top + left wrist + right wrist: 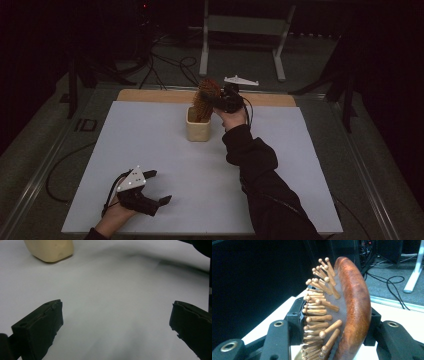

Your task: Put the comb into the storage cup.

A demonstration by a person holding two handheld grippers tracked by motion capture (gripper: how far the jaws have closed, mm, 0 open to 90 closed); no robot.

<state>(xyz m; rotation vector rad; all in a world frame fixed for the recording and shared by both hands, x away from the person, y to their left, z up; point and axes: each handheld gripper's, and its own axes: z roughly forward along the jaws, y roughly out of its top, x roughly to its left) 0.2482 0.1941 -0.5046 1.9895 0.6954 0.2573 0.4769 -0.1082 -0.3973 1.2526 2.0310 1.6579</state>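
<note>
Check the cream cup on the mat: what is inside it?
A wooden hairbrush stands in the cream cup, its bristled head sticking out above the rim, clamped by the right gripper. The cup wall hides the brush's lower end and anything else inside.

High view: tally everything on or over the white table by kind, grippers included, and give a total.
Wooden hairbrush, clamped in the right gripper with its handle down in the holder: 1
Cream holder cup: 1
Grippers, the right one plus the left gripper with jaws apart at the near edge of the table: 2
Total: 4
</note>
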